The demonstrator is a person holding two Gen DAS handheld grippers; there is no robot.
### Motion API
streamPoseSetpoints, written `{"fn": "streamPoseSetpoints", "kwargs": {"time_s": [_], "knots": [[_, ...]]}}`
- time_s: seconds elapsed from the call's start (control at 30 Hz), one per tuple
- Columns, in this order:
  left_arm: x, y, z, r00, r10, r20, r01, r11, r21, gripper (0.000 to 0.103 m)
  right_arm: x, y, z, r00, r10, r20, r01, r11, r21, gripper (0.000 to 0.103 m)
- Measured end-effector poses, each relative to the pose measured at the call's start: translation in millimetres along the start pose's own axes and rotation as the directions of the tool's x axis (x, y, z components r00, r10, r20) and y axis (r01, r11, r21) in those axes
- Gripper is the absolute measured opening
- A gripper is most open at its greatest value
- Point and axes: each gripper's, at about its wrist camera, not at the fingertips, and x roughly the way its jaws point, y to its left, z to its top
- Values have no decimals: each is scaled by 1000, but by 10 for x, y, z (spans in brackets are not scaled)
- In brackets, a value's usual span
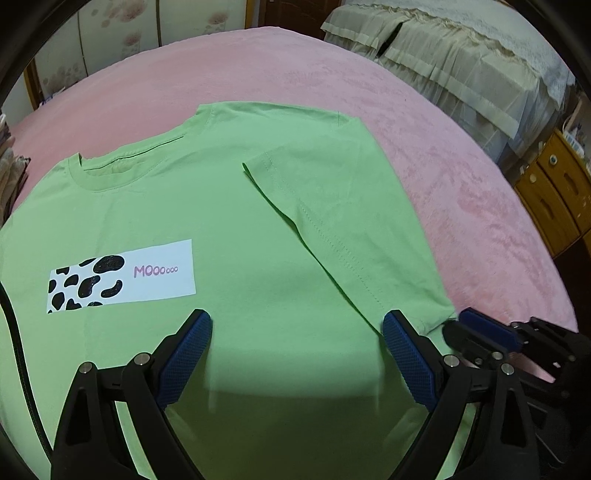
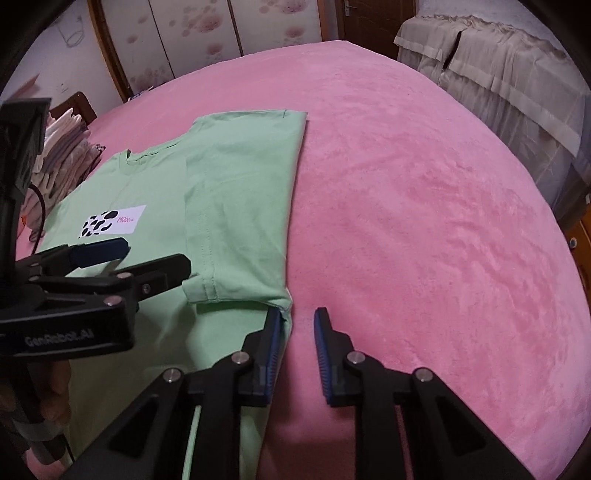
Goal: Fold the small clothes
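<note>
A light green T-shirt (image 1: 258, 229) lies flat, front side up, on a pink blanket (image 1: 424, 147) that covers a bed. A white rectangular patch (image 1: 147, 273) on the chest shows black cow spots and the pink word "MOOooo". The collar (image 1: 107, 177) points away from the camera. One side of the shirt is already folded inward over the body, so that its short sleeve (image 1: 332, 229) lies on top of the chest area, with the sleeve hem running diagonally and the outer fold forming a straight edge against the blanket. In the left wrist view, the left gripper (image 1: 297, 325) hovers over the lower middle of the shirt with its blue-padded jaws spread wide and nothing between them; one pad sits just beside the lower corner of the folded sleeve. The right gripper (image 2: 296, 325) is at the folded edge of the shirt, near the sleeve corner. Its jaws stand narrowly apart, one pad touching the green fabric edge and the other over bare blanket, with only blanket showing in the gap, so it grips nothing. A stack of folded pale clothes (image 2: 62, 155) rests at the far left of the bed. Beige draped fabric (image 2: 498, 74) covers furniture beyond the bed, and a floral-patterned wardrobe (image 2: 207, 33) stands behind.
</note>
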Motion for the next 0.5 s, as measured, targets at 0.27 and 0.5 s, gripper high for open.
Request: {"fn": "streamPoseSetpoints", "kwargs": {"time_s": [0.27, 0.5], "knots": [[-45, 50, 24, 999, -30, -17, 30, 999, 18, 94, -53, 31, 18, 1000, 4, -13, -5, 1000, -4, 19], [-472, 407, 332, 991, -116, 63, 119, 992, -49, 94, -386, 12, 212, 999, 37, 36, -37, 999, 9, 19]]}}
